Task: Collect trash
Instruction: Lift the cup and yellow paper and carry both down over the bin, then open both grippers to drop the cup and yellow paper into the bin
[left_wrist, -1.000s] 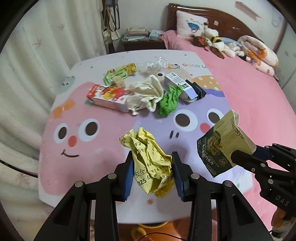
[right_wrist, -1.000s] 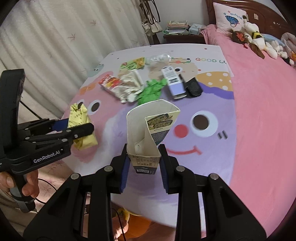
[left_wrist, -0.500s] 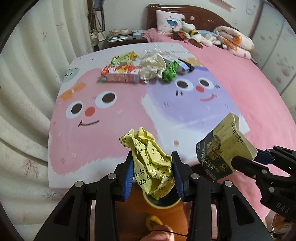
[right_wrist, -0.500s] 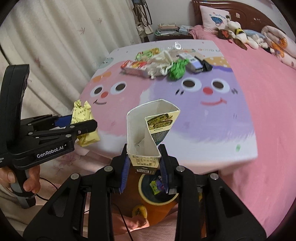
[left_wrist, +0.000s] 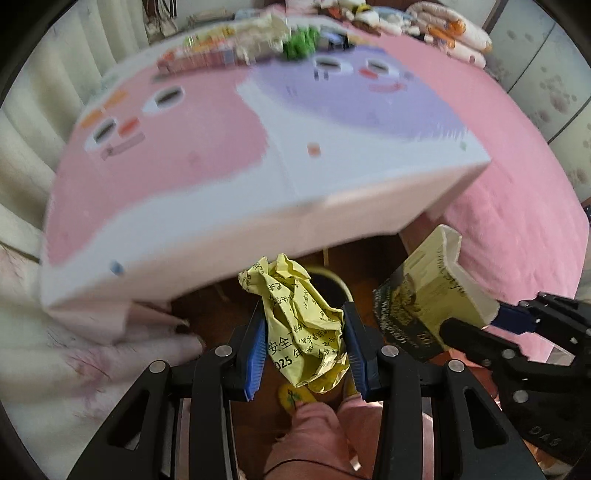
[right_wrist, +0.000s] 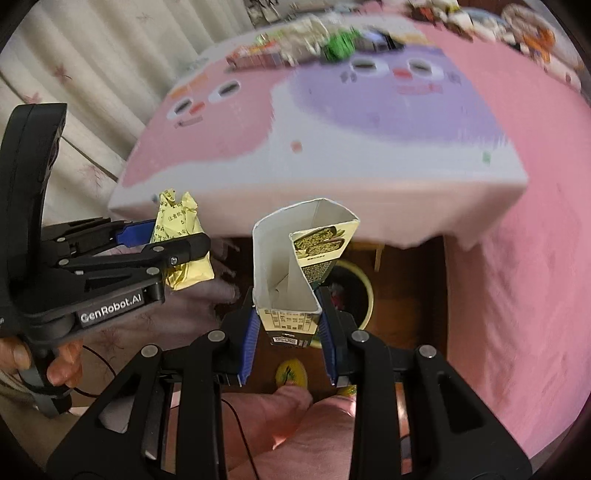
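The "GenRobot.AI" left gripper (left_wrist: 304, 345) pinches crumpled yellow paper (left_wrist: 301, 332) printed "025"; the right gripper (right_wrist: 288, 325) clamps an opened carton (right_wrist: 295, 269).

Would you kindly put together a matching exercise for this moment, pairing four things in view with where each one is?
Things:
1. crumpled yellow paper
2. opened carton
3. trash bin
4. green wrapper

Places:
A. on the floor below the table edge
B. clamped in the left gripper
C. at the far end of the table, among other litter
D. clamped in the right gripper

Pairs: 1-B, 2-D, 3-A, 4-C
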